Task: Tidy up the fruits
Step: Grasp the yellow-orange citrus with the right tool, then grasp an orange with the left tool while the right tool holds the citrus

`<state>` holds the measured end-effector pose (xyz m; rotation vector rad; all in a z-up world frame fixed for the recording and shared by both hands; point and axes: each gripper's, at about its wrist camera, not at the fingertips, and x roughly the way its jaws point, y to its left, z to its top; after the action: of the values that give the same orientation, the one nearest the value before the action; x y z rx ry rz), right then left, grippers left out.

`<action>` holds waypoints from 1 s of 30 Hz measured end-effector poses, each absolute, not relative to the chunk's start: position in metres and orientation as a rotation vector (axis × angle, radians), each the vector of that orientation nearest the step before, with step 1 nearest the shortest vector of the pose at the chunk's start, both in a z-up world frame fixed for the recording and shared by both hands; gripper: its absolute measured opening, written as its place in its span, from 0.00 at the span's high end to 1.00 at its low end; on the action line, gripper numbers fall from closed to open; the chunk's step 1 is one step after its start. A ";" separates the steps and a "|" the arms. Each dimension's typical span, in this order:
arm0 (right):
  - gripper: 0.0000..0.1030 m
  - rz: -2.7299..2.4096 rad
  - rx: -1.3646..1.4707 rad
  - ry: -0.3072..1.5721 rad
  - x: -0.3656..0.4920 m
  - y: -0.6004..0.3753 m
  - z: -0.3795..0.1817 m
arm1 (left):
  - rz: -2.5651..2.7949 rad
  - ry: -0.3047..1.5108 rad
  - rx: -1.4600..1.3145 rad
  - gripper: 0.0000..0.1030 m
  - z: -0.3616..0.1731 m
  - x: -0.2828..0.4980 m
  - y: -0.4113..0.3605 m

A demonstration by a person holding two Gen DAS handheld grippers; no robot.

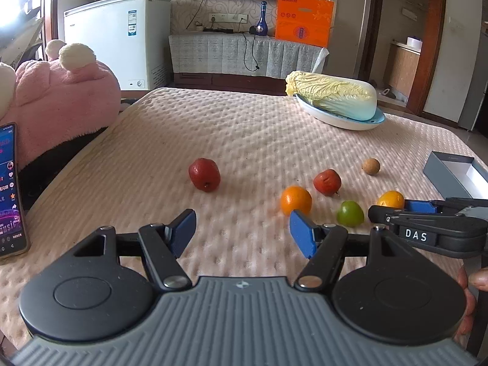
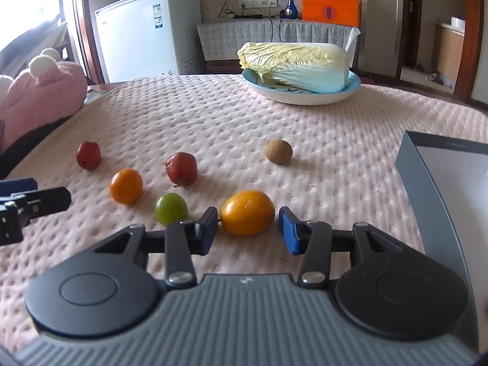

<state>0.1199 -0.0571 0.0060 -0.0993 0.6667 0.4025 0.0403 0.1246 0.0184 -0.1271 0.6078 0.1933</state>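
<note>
I have both hand-held grippers low over the surface (image 1: 244,128), which has a pink dimpled cover. Left hand-held gripper (image 1: 242,233): jaws spread wide, nothing between them, blue pads over bare cover in the lower centre of the left wrist view. Right hand-held gripper (image 2: 248,230): jaws also spread, straddling the yellow-orange fruit (image 2: 247,212) at frame centre; left pad looks to be at or just beside the fruit's stem end, right pad just clear of it, so not clamped. Rest of the fruit is loose on the cover in the right wrist view: green fruit (image 2: 170,212) just left of the yellow-orange one, orange (image 2: 126,186) further left, wrinkled red fruit (image 2: 181,168) behind those two, second red fruit (image 2: 88,155) at mid left, small brown round fruit (image 2: 278,151) alone right of centre. None of them touch each other. Cabbage (image 2: 294,62) lies on its side in a light blue plate (image 2: 305,97) at upper centre. Open grey box (image 2: 427,183) at right edge, white inside; I can't see any contents. Pink plush toy (image 1: 61,97) at the left edge of the left wrist view, phone (image 1: 9,189) with its screen lit below it. The right hand-held gripper shows in that view at lower right, beside the yellow-orange fruit.
</note>
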 end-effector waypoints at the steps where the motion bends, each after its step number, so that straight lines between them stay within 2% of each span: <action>1: 0.58 0.404 -0.107 0.668 0.120 -0.056 0.006 | 0.192 0.605 -0.122 0.29 0.018 0.040 0.124; 14: 0.59 0.442 -0.069 0.723 0.106 -0.071 0.020 | 0.167 0.607 -0.103 0.29 0.017 0.045 0.113; 30: 0.59 0.505 0.001 0.651 0.080 -0.109 0.054 | 0.176 0.639 -0.106 0.29 0.007 0.060 0.100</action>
<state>0.0802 -0.1090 0.0544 0.0007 0.6513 0.5051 0.0600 0.0997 0.0071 -0.1061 0.6388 0.1758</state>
